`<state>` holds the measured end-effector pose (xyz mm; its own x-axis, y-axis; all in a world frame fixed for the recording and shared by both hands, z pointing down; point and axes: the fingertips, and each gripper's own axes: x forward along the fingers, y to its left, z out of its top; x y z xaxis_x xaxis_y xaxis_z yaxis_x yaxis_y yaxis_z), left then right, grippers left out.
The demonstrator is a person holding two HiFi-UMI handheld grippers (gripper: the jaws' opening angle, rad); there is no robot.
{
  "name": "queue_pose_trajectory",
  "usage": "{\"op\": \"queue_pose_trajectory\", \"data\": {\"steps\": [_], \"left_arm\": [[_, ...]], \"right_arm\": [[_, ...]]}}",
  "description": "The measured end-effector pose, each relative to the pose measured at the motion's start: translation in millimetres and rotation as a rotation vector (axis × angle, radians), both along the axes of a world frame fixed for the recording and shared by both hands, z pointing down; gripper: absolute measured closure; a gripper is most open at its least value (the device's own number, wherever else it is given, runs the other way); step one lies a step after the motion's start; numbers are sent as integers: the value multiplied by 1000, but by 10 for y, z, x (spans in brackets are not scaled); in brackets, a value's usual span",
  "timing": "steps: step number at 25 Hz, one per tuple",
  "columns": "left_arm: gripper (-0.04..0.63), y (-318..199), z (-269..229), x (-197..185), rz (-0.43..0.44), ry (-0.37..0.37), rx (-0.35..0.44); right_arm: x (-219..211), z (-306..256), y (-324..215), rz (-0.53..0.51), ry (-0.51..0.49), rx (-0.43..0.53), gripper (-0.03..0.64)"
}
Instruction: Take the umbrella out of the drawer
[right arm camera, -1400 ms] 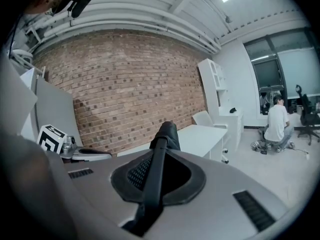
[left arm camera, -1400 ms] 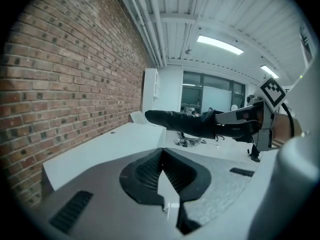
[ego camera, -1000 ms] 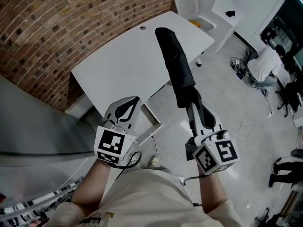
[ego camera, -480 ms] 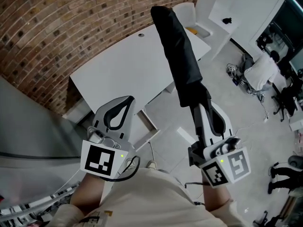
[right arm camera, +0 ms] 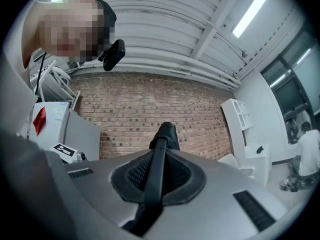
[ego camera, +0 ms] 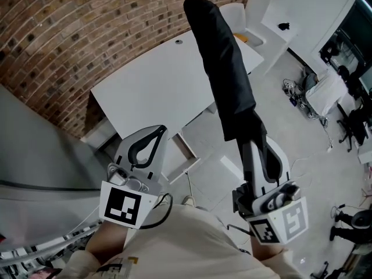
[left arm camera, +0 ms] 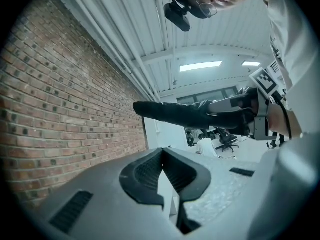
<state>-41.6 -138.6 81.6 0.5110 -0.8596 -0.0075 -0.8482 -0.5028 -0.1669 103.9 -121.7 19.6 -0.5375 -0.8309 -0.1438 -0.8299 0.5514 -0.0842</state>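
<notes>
The black folded umbrella (ego camera: 224, 68) is held in the air over the white table (ego camera: 139, 92), pointing away from me. My right gripper (ego camera: 253, 145) is shut on its lower end. In the right gripper view the umbrella's black shaft (right arm camera: 156, 174) runs between the closed pads of the right gripper (right arm camera: 160, 151), and its far end (right arm camera: 167, 133) shows against the brick wall. My left gripper (ego camera: 157, 131) hangs to the left, shut and holding nothing. The left gripper view shows the left gripper (left arm camera: 162, 155) with pads meeting, and beyond it the umbrella (left arm camera: 175, 113) lying level in the air.
A brick wall (ego camera: 70, 28) runs behind the table. Below the table's near edge a white open drawer or frame (ego camera: 185, 151) sticks out over the grey floor. A white chair (ego camera: 232, 10) and white shelving (ego camera: 290, 16) stand far right, where people sit at desks (ego camera: 331, 86).
Both grippers have risen. The umbrella has come up with the right gripper and now looms larger over the table. The left gripper stays shut and empty.
</notes>
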Motion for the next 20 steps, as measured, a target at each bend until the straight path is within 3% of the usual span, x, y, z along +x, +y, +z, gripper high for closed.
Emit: {"op": "queue_pose_trajectory", "data": {"steps": [13, 20], "left_arm": [[588, 148, 178, 58, 38, -17, -49], [588, 165, 203, 33, 37, -23, -49]], "right_arm": [[-81, 433, 17, 17, 30, -106, 597], [-126, 485, 36, 5, 27, -117, 597]]}}
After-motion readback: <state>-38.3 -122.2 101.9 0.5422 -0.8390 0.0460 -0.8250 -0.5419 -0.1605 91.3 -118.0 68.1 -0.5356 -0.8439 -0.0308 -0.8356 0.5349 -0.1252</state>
